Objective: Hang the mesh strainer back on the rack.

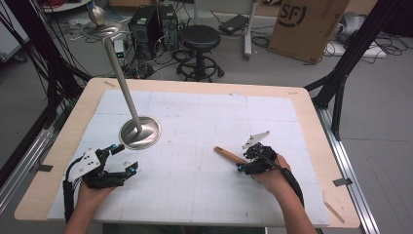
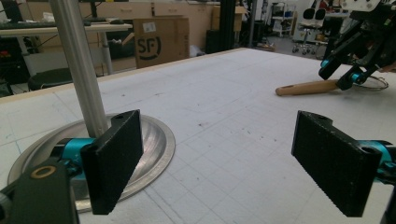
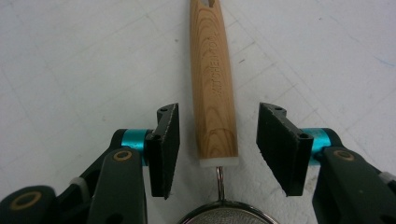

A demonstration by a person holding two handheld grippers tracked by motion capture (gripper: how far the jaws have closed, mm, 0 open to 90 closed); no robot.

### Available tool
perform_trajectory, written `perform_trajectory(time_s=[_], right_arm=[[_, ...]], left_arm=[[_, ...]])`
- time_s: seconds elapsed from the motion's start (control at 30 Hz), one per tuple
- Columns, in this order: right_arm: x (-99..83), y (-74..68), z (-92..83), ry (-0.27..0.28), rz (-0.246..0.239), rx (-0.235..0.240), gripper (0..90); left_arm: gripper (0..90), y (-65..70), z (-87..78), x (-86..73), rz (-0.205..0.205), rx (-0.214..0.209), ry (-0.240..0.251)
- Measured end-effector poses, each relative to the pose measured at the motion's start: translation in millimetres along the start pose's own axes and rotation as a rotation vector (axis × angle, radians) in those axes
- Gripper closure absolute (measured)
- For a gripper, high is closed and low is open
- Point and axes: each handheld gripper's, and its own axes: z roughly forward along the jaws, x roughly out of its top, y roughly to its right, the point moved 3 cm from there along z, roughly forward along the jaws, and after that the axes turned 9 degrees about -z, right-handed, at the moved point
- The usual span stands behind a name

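The strainer's wooden handle (image 3: 214, 88) lies flat on the white mat (image 1: 204, 185), between the right gripper's (image 3: 217, 144) 2 parted pads without touching either, so the jaws should close squarely across the grain near the wire neck, centred, before lifting.
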Motion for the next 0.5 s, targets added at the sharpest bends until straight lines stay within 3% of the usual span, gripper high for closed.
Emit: perform_trajectory(time_s=[0.5], right_arm=[[5.3,0.6,5.6,-0.131,-0.060,0.041,63.4]], left_arm=[[17.2,-0.2,-0.1,0.0,-0.003,-0.002,0.000]])
